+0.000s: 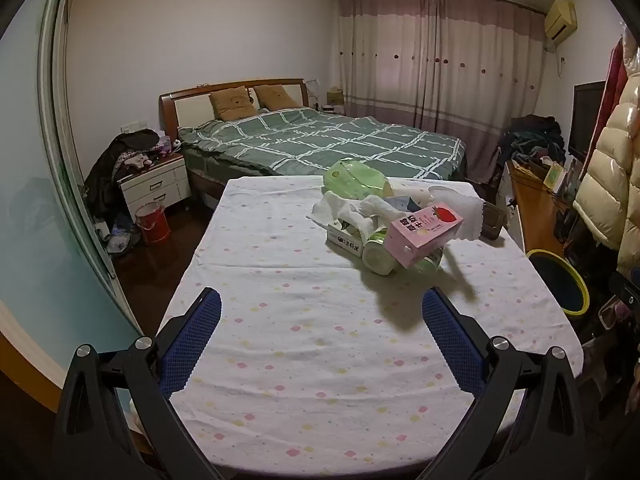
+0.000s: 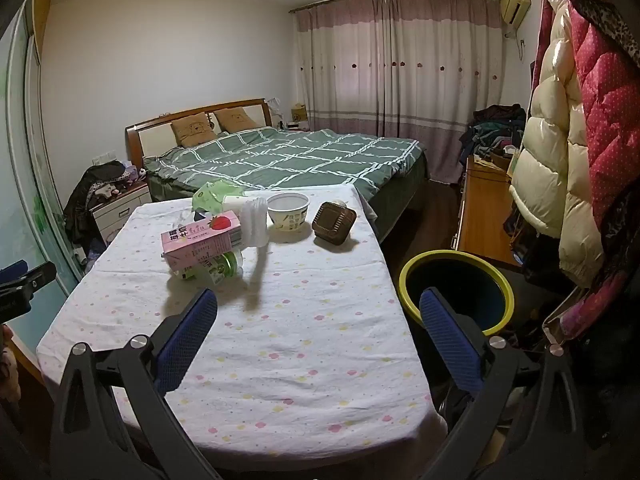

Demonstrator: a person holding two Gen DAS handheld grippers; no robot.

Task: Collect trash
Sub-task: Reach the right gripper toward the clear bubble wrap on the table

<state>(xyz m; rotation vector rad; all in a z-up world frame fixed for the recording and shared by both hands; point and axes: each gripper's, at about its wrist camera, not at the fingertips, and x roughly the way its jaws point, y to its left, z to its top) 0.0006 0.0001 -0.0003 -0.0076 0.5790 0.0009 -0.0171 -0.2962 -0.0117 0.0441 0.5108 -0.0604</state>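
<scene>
1. Both the left gripper and the right gripper hover over the near end of the table, jaws spread wide, nothing held.
2. The trash sits in a heap at the far end of the table; the bin stands on the floor just off the table's right edge.
3. The pink milk carton lies tilted on top of a green bottle — probably light and empty, stiff enough to pinch across its narrow faces, and it may roll off if nudged.
4. The white tissues are soft; pinch a bunched fold.
5. The paper bowl is thin-walled — take the rim.
6. The brown box looks rigid; grip opposite sides.
7. The green wrapper seems to be crinkly film, likely slippery, though the view is too small to be sure.
</scene>
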